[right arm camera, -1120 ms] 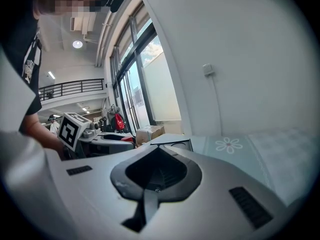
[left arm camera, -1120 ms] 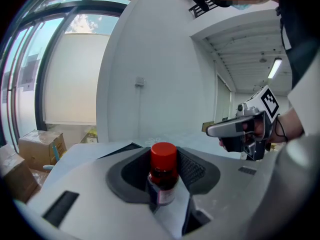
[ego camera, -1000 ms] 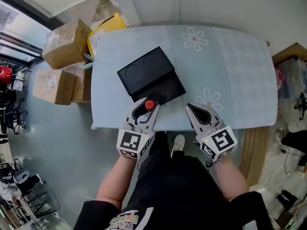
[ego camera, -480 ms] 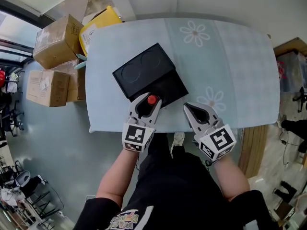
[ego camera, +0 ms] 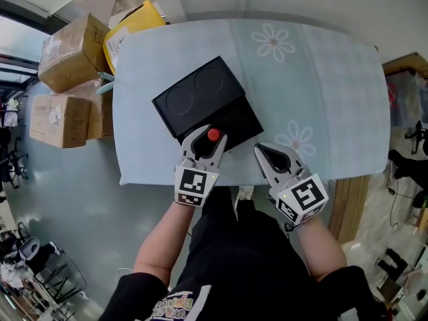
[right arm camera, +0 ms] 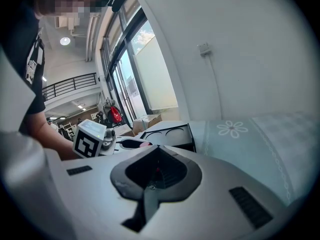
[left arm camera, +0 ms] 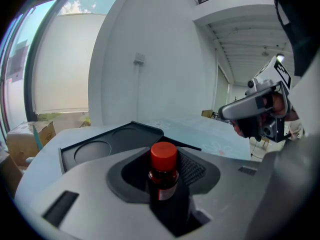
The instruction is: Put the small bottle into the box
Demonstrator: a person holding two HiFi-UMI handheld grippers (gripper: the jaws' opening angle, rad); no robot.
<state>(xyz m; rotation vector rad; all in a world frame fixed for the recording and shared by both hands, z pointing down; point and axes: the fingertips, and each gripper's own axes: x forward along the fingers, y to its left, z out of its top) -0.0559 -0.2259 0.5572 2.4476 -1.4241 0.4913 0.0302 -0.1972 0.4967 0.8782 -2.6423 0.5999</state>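
A small brown bottle with a red cap (left arm camera: 163, 156) stands upright between the jaws of my left gripper (left arm camera: 164, 180), which is shut on it. In the head view the red cap (ego camera: 213, 135) sits at the near edge of the black box (ego camera: 231, 122). The box lies open, and its lid (ego camera: 195, 95) with two round recesses is folded out to the far left. My left gripper (ego camera: 208, 132) reaches just over the box's near rim. My right gripper (ego camera: 261, 150) hovers at the table's near edge, right of the box, shut with nothing in it. The right gripper view shows its jaws (right arm camera: 156, 173) closed and the box (right arm camera: 170, 135) ahead to the left.
The table wears a pale blue cloth with flower prints (ego camera: 314, 79). Cardboard boxes (ego camera: 63, 52) and a yellow package (ego camera: 130, 25) stand on the floor to the left. A wooden piece (ego camera: 351, 206) and clutter lie to the right.
My left gripper has carried the bottle a little forward, from short of the box to over its near edge. The right gripper has hardly moved.
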